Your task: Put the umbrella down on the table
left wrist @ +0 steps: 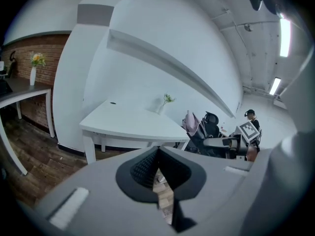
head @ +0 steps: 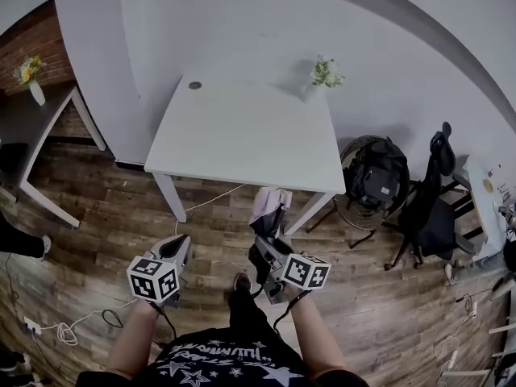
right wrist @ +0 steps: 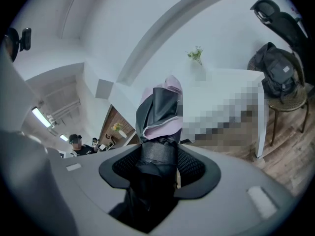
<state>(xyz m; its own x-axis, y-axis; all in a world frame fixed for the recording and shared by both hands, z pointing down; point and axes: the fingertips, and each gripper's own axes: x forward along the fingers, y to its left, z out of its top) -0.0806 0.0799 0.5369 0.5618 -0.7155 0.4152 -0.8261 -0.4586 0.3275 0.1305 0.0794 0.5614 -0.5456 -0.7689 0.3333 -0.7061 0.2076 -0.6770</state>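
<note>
The folded umbrella (head: 269,206), black with a pale pink canopy, stands up from my right gripper (head: 271,247), which is shut on its dark lower part. In the right gripper view the umbrella (right wrist: 160,113) fills the space between the pads of that gripper (right wrist: 160,154). It hangs over the wood floor, just short of the white table's (head: 242,139) near edge. My left gripper (head: 182,243) is beside it on the left, and its jaws (left wrist: 158,154) are shut with nothing held. The left gripper view shows the umbrella (left wrist: 191,123) and the table (left wrist: 129,120) ahead.
A small vase of flowers (head: 326,72) stands at the table's far right corner. A black backpack (head: 376,176) sits on a wicker chair right of the table, with a black office chair (head: 431,204) beyond. Another table (head: 36,123) with flowers stands far left. Cables cross the floor.
</note>
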